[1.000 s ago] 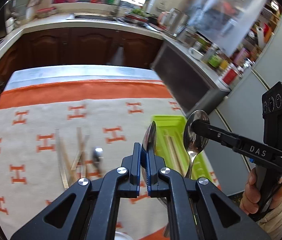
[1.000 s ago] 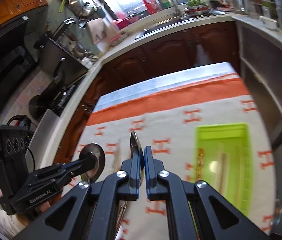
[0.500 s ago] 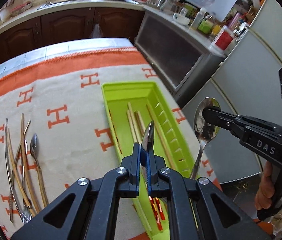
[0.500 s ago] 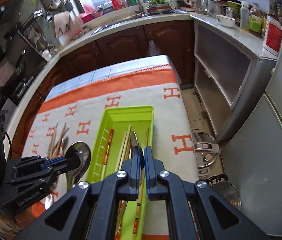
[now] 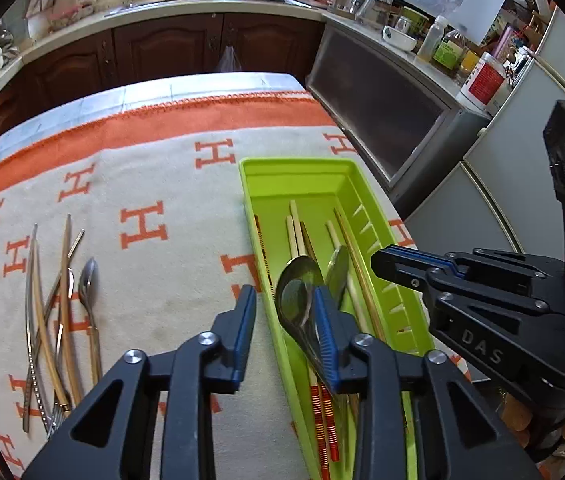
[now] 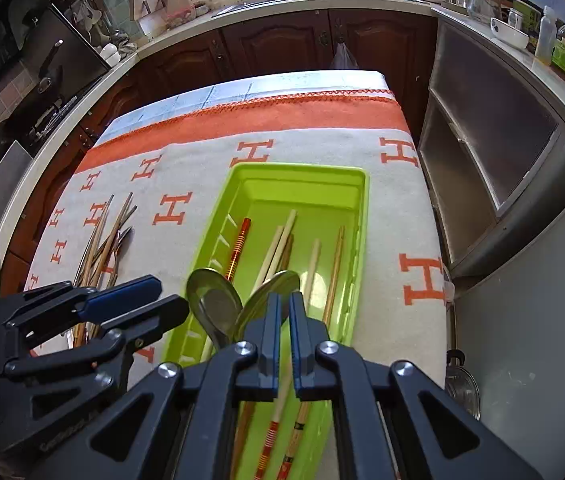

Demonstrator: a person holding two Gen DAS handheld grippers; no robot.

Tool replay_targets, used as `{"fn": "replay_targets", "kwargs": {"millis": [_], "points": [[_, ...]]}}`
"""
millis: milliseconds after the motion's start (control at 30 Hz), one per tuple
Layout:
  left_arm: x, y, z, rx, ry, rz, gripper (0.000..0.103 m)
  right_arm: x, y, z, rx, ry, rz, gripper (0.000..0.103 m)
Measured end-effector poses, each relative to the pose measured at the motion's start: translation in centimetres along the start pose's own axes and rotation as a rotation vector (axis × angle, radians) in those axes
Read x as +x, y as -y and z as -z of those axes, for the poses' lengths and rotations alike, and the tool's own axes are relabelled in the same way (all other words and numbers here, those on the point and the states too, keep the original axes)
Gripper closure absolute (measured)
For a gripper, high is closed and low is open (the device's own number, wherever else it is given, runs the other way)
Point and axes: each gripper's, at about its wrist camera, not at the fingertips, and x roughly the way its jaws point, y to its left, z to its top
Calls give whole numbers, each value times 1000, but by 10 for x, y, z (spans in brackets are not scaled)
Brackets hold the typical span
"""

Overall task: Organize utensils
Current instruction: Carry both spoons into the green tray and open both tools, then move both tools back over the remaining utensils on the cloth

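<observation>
Left wrist view: left gripper (image 5: 284,312) jaws opening, a released spoon (image 5: 296,294) lying against its right pad, over the green tray (image 5: 306,170). At 3 o'clock, the right gripper (image 6: 281,312) is pinched narrow on a second spoon (image 6: 270,296) above the tray's chopsticks (image 6: 278,244). At 9 o'clock, loose utensils (image 5: 62,312) lie on the patterned cloth (image 5: 154,184).

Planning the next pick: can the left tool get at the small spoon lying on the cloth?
Probably yes. The left tool is opening over the green tray, its spoon no longer pinched, and nothing stands between it and the small spoon.
</observation>
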Motion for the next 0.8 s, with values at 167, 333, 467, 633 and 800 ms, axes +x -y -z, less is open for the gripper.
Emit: {"fn": "replay_targets", "kwargs": {"millis": [167,333,467,633,800], "points": [[-17,-6,-1,-16,25,-24,62,-3,-2,-3,14,10,-17,97],[-33,-14,4,-22,33,-59,59,-9,-11,1,0,3,-25,97],[-45,-25,12,-43,30,-78,58,-12,-19,7,3,-16,-39,97],[-57,-40,27,-72,19,-100,58,-14,-32,15,5,-32,-60,97],[-68,-54,42,-98,8,-121,58,-17,-50,20,-11,-36,-86,97]]}}
